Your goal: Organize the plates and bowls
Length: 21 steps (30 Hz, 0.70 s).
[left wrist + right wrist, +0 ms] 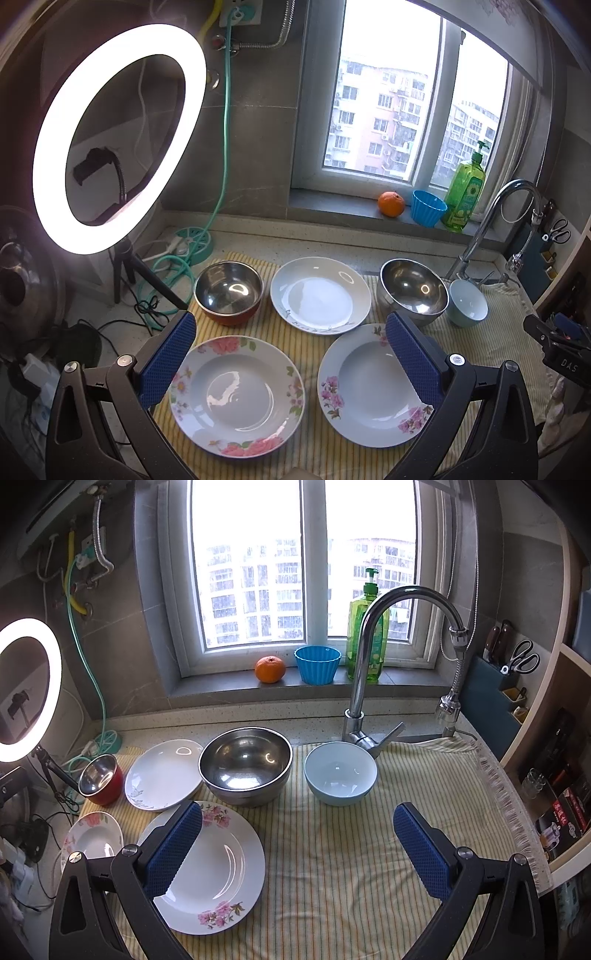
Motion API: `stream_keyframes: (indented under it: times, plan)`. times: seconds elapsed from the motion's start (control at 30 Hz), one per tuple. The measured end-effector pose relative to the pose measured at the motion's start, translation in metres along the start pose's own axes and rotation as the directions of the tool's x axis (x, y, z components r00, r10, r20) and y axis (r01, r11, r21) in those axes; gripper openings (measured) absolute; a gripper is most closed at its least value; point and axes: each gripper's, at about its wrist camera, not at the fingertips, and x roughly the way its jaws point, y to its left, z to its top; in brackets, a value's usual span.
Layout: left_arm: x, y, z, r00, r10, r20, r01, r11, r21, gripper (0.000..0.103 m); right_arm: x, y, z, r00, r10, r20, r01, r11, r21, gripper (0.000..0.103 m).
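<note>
On a striped cloth (295,343) lie two floral deep plates, one on the left (236,397) and one on the right (369,387), with a plain white plate (320,294) behind them. A red-sided steel bowl (229,291), a large steel bowl (413,291) and a light blue bowl (467,302) stand at the back. My left gripper (291,354) is open and empty above the floral plates. My right gripper (297,845) is open and empty above the cloth, beside the right floral plate (214,871), in front of the steel bowl (245,764) and the blue bowl (340,773).
A lit ring light (118,136) on a tripod stands at the left with cables around it. A faucet (369,657) rises behind the cloth. An orange (270,669), a blue cup (317,664) and a green soap bottle (365,635) sit on the windowsill. A knife block (495,686) is at the right.
</note>
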Motion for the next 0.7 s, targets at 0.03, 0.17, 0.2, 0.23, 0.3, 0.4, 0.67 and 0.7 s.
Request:
stream_keyframes:
  times: [0.03, 0.17, 0.2, 0.23, 0.3, 0.4, 0.67, 0.7]
  plan:
    - [0.002, 0.000, 0.001, 1.000, 0.000, -0.002, 0.000, 1.000, 0.000, 0.102, 0.000, 0.000, 0.000, 1.000, 0.001, -0.002, -0.001, 1.000, 0.000, 0.103]
    - [0.005, -0.001, 0.001, 1.000, -0.001, -0.010, 0.001, 1.000, -0.002, 0.102, 0.003, -0.001, 0.000, 1.000, 0.000, -0.008, 0.000, 1.000, -0.001, 0.103]
    - [0.006, -0.002, 0.001, 1.000, -0.002, -0.013, 0.001, 1.000, -0.003, 0.102, 0.004, -0.001, -0.001, 1.000, 0.000, -0.009, 0.000, 1.000, 0.000, 0.103]
    - [0.006, -0.002, 0.001, 1.000, -0.002, -0.015, 0.002, 1.000, -0.002, 0.102, 0.005, -0.001, -0.001, 1.000, -0.001, -0.012, 0.001, 1.000, 0.000, 0.103]
    - [0.007, -0.002, 0.001, 1.000, -0.002, -0.019, 0.002, 1.000, -0.001, 0.102, 0.007, -0.002, -0.001, 1.000, -0.001, -0.017, 0.001, 1.000, 0.002, 0.103]
    - [0.010, -0.003, 0.001, 1.000, -0.007, -0.027, 0.007, 1.000, -0.001, 0.102, 0.009, -0.003, -0.002, 1.000, 0.003, -0.022, -0.003, 1.000, 0.004, 0.103]
    - [0.023, -0.004, -0.006, 0.996, -0.037, -0.079, 0.036, 0.999, -0.007, 0.102, 0.023, -0.008, -0.011, 0.998, 0.029, -0.053, -0.029, 1.000, 0.009, 0.103]
    - [0.024, -0.003, -0.007, 0.995, -0.042, -0.088, 0.042, 0.999, -0.010, 0.101, 0.025, -0.009, -0.013, 0.998, 0.033, -0.058, -0.032, 0.999, 0.009, 0.103]
